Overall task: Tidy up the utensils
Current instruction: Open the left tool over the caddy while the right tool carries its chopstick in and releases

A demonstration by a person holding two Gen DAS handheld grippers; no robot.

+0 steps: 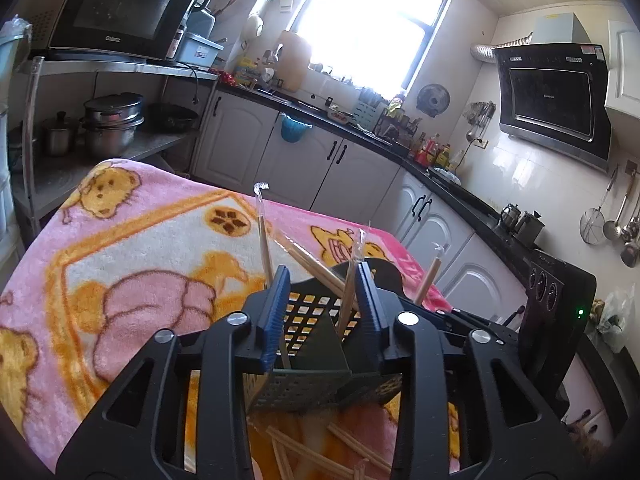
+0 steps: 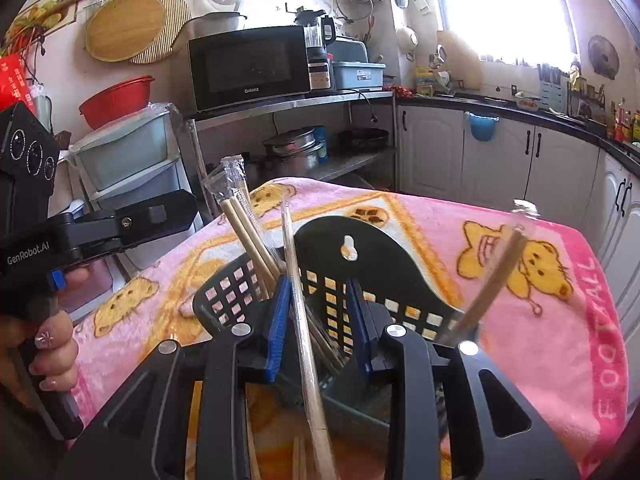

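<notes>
A black perforated utensil holder [image 1: 308, 320] stands on the pink bear blanket [image 1: 120, 260]; it also shows in the right wrist view [image 2: 352, 272]. Several plastic-wrapped wooden chopstick pairs [image 1: 320, 272] stick up out of it, and they also show in the right wrist view [image 2: 252, 232]. My left gripper [image 1: 320, 300] is open, its jaws on either side of the holder's rim. My right gripper [image 2: 320, 304] is open right above the holder, with one wrapped chopstick pair [image 2: 300, 300] leaning between its jaws. More chopsticks [image 1: 352, 448] lie loose on the blanket below the left gripper.
The left hand and its gripper body [image 2: 60, 240] sit at the left of the right wrist view. A metal shelf with a microwave [image 2: 248, 68] and pots stands behind the table. White cabinets [image 1: 300, 148] and a dark counter run along the back and right.
</notes>
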